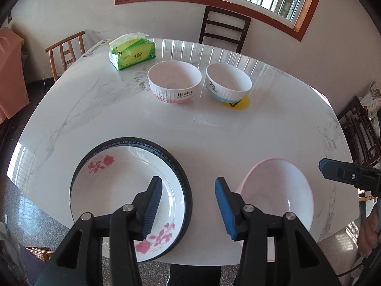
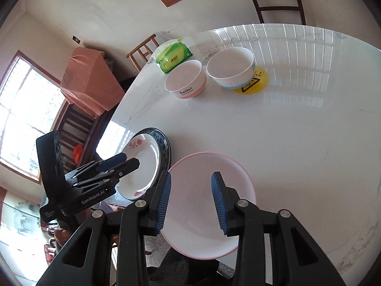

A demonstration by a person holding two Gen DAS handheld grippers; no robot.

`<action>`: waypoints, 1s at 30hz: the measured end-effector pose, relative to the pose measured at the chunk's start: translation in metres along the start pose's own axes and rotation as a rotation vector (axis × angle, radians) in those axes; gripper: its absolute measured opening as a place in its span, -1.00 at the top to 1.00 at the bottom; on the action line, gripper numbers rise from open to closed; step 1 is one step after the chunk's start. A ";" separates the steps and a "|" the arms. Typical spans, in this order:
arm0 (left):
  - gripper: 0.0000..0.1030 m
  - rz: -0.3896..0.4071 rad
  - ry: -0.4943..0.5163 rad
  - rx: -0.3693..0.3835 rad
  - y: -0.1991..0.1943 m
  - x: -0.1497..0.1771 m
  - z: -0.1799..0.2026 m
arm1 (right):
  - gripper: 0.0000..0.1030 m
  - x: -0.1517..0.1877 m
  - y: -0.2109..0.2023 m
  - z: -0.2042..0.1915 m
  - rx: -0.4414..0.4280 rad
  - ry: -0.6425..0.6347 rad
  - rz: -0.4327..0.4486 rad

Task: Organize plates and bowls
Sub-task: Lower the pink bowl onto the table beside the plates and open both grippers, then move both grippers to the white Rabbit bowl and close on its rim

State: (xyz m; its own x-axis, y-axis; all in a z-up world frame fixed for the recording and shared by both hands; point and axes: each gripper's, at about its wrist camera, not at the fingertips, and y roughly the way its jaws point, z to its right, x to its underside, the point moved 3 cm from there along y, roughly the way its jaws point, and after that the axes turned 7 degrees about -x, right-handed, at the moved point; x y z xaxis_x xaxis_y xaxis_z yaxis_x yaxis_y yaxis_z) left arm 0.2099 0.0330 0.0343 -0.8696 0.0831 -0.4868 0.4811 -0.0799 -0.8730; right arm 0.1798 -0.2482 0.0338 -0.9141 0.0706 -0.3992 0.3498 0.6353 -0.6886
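A white plate with pink roses [image 1: 114, 190] lies stacked on a dark blue-rimmed plate [image 1: 184, 181] at the table's near left edge. A pink-rimmed plate [image 1: 281, 190] lies to its right, partly over the edge. My left gripper [image 1: 188, 180] is open and empty, above the gap between the two. My right gripper [image 2: 191, 175] hovers open over the pink-rimmed plate [image 2: 228, 166], with nothing between its pads. The left gripper [image 2: 129, 159] also shows over the rose plate [image 2: 142, 157]. Farther back stand a "Rabbit" bowl [image 1: 173, 81] and a "Dog" bowl [image 1: 228, 83], upright and apart.
The white marble table [image 1: 190, 128] carries a green tissue pack [image 1: 132, 52] at the back left and a yellow sticker [image 1: 240, 103] under the Dog bowl's edge. A dark chair [image 1: 223, 28] and a wooden chair [image 1: 66, 50] stand behind the table.
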 end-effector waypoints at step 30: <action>0.05 -0.076 0.025 -0.042 0.152 -0.182 -0.058 | 0.32 -0.153 0.173 0.028 0.048 0.300 -0.032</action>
State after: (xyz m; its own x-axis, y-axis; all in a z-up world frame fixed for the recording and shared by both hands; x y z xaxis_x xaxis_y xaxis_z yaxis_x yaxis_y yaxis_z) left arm 0.4478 0.0636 -0.0120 -0.9008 0.1126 -0.4193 0.4186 -0.0306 -0.9076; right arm 0.3857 -0.1702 -0.0414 -0.9422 0.2795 -0.1848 0.3222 0.6044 -0.7286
